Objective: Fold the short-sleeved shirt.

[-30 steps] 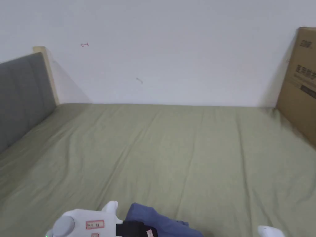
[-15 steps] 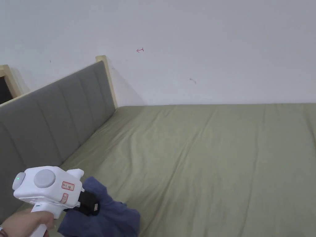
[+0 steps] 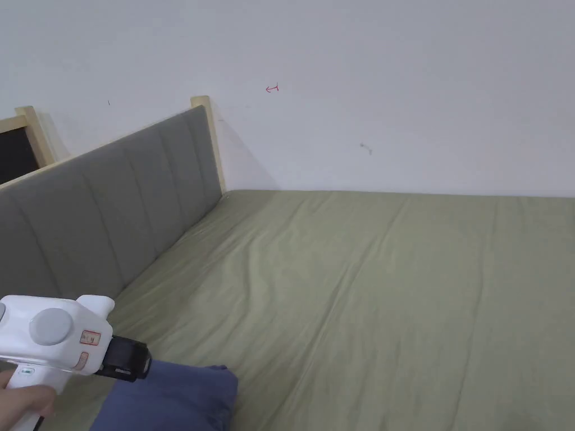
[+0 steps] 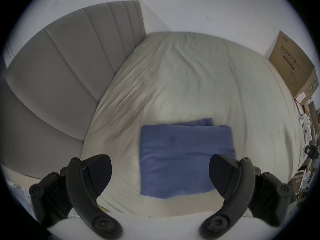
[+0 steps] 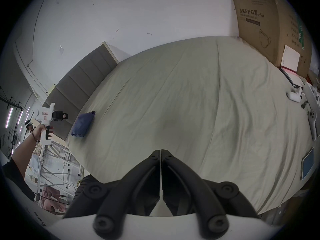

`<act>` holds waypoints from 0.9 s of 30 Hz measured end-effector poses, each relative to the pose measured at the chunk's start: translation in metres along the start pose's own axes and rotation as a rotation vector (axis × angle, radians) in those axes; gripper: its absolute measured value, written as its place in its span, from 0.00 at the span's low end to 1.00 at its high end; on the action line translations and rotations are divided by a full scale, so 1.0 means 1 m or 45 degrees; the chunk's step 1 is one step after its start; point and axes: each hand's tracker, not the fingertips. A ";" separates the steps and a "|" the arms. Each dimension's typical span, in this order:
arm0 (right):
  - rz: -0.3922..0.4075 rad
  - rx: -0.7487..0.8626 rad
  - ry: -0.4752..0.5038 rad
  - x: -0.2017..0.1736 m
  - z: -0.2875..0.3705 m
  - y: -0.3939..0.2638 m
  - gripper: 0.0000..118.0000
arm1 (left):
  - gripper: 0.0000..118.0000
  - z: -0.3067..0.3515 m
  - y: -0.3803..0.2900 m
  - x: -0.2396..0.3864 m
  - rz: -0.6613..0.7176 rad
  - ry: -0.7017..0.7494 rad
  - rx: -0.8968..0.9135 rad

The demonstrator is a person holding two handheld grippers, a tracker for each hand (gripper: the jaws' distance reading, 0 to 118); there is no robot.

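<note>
The blue short-sleeved shirt (image 3: 168,395) lies folded into a flat rectangle (image 4: 185,157) on the olive bed sheet (image 3: 365,292), near the headboard end and the front edge (image 5: 83,126). My left gripper (image 4: 160,171) hovers just above and in front of it, jaws wide apart and holding nothing. A hand holds it at the lower left of the head view (image 3: 126,359), and it appears small at the far left of the right gripper view (image 5: 60,120). My right gripper (image 5: 161,151) is shut with nothing between its jaws, over the bed's near edge and far from the shirt.
A grey padded headboard (image 3: 101,219) bounds the bed on the left and a white wall runs behind. A large cardboard box (image 5: 265,22) leans at the far right corner. White devices (image 5: 294,95) and a tablet (image 5: 308,165) lie along the right edge.
The head camera has swung left. My left gripper carried the bunched shirt toward the headboard end and let it go. The shirt now lies flat on the sheet.
</note>
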 end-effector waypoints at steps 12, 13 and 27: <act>0.052 0.000 -0.090 0.011 0.008 -0.009 0.00 | 0.03 0.011 -0.073 0.213 -0.182 -0.445 0.028; 0.052 0.008 -0.096 0.012 0.011 -0.010 0.00 | 0.03 0.019 -0.077 0.227 -0.113 -0.532 0.109; 0.154 0.974 -0.294 -0.024 0.105 0.015 0.00 | 0.03 0.171 -0.082 0.343 -0.044 -0.332 1.237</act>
